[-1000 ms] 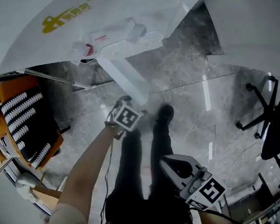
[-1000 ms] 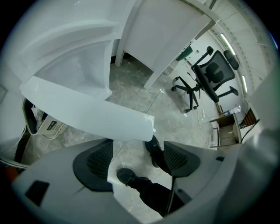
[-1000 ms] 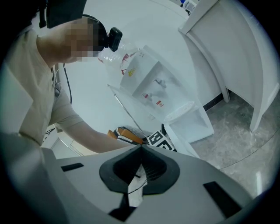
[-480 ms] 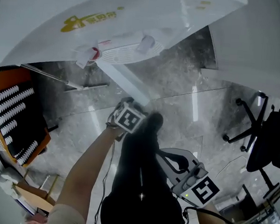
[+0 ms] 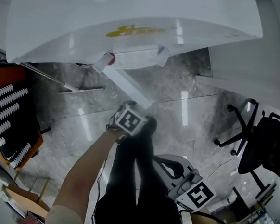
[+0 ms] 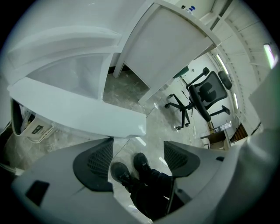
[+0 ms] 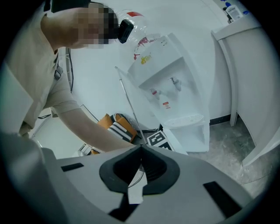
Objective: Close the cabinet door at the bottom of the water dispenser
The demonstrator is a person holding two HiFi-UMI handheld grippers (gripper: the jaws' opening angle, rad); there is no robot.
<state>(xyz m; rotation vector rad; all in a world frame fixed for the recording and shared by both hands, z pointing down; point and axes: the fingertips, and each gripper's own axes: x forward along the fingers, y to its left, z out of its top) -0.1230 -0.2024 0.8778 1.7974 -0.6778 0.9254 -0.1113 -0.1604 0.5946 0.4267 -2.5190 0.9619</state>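
The white water dispenser (image 5: 137,22) fills the top of the head view, seen from above, with its drip tray (image 5: 137,58) below a red tap. Its bottom cabinet door (image 5: 127,89) stands open, a white strip edge-on that reaches out over the floor. My left gripper (image 5: 129,117) hangs at the door's free end. In the left gripper view the door's edge (image 6: 83,116) lies just above the left gripper (image 6: 138,146), which is open with only shoes and floor between its pads. My right gripper (image 5: 167,163) is held back by the person's legs, shut and empty (image 7: 140,151).
An orange bag with black and white stripes (image 5: 7,118) sits on the floor at the left, beside a thin metal rod (image 5: 41,75). A black office chair (image 5: 258,142) stands at the right, past a white furniture panel (image 5: 241,54). The person's shoes (image 6: 131,166) stand under the left gripper.
The person has leaned in, so the dispenser top now covers more of the head view. The feet have come together. My left gripper has stayed at the door's free end; my right gripper has barely shifted.
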